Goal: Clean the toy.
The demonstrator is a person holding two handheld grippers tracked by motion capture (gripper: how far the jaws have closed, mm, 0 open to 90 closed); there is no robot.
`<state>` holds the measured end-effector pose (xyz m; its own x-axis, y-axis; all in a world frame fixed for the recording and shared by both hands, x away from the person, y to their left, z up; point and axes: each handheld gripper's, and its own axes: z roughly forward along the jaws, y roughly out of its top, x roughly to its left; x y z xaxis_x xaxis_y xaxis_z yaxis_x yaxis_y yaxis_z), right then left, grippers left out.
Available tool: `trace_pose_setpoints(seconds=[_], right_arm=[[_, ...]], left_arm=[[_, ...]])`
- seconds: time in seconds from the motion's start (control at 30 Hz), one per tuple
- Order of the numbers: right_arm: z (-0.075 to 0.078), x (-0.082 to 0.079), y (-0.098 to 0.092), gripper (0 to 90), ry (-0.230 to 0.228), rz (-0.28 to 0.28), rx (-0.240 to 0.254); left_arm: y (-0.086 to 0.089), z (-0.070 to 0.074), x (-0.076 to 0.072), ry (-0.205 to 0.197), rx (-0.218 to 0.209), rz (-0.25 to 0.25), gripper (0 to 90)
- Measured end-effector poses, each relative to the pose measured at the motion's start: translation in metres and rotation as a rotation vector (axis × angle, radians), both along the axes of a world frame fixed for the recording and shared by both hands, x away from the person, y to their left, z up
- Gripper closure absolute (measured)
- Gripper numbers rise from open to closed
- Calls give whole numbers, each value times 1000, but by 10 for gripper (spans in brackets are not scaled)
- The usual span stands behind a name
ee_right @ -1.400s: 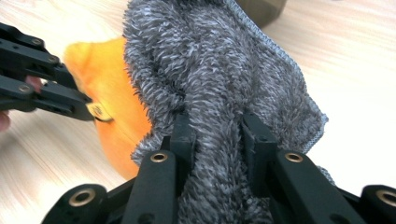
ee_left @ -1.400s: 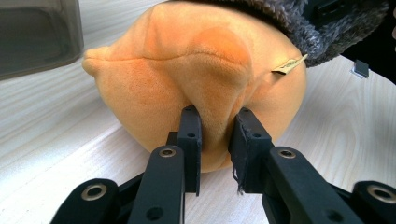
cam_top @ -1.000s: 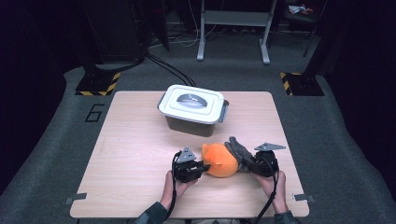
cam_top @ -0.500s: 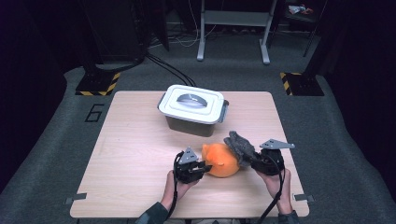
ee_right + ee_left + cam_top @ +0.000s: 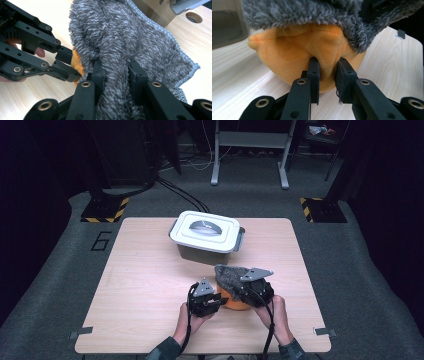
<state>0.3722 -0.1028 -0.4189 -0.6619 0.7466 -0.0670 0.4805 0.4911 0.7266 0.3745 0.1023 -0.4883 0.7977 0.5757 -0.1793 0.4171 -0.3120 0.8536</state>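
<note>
An orange soft ball-like thing (image 5: 234, 302) lies on the wooden table (image 5: 150, 285) near its front edge. My left gripper (image 5: 216, 302) is shut on a fold of the orange thing (image 5: 299, 52), pinching its cloth between the fingers (image 5: 314, 72). A grey fluffy cloth (image 5: 231, 274) drapes over the top of the orange thing. My right gripper (image 5: 245, 289) is shut on the grey fluffy cloth (image 5: 140, 47), a thick bunch of it squeezed between the fingers (image 5: 136, 75), lifted a little above the orange thing (image 5: 76, 61). The left gripper (image 5: 67, 63) also shows at the left of the right gripper view.
A white lidded box (image 5: 206, 234) with grey clips stands at the back middle of the table; its lid has a clear oval window. The floor beyond holds a metal stand (image 5: 250, 150) and yellow-black striped bases (image 5: 106, 209).
My right gripper has moved up and away with the grey cloth, drawing it over the top of the orange thing. The left gripper has stayed in place.
</note>
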Motion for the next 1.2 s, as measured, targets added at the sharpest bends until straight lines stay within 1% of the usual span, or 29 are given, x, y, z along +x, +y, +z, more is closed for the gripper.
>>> trace_pose_setpoints(seconds=[0.03,0.07,0.1,0.17,0.2,0.23,0.33,0.37,0.43,0.53,0.63,0.67,0.7,0.8,0.87,0.93,1.0,1.1,1.2], right_arm=[[0,1,-1,707,-3,6,-4],[0,1,-2,707,1,9,-5],[0,1,-3,707,-6,12,-5],[0,1,-5,707,4,-7,0],[0,1,-9,707,0,6,-10],[0,0,-10,707,5,-12,-2],[-2,1,-20,706,3,-28,10],[-3,0,-23,706,9,-44,17],[-5,1,-31,706,15,-57,27],[-9,1,-41,705,19,-75,30],[-13,2,-50,704,35,-103,33],[-15,3,-54,704,36,-115,33],[-17,3,-56,704,51,-130,40],[-24,5,-66,704,67,-138,51],[-29,7,-71,704,81,-154,60],[-36,11,-78,704,95,-166,58],[-43,15,-83,704,108,-187,61],[-52,19,-86,704,142,-222,74],[-65,24,-88,704,176,-238,64]], left_arm=[[0,0,1,-4,2,-1,752],[0,0,0,-2,-1,0,752],[-1,0,0,3,-6,2,752],[-1,0,1,2,-6,2,752],[-1,0,1,2,-6,3,752],[0,0,1,3,-6,3,752],[0,-1,1,9,-9,6,752],[0,-1,2,9,-8,4,752],[0,-1,2,9,-8,5,752],[0,-1,2,8,-10,7,752],[1,-1,2,13,-12,6,752],[1,-2,2,14,-13,6,752],[2,-2,3,13,-12,5,752],[2,-2,3,16,-14,4,752],[2,-2,3,18,-14,3,752],[2,-3,3,17,-13,3,752],[2,-3,3,25,-20,5,752],[3,-4,4,31,-27,6,752],[4,-4,4,29,-26,5,752]])
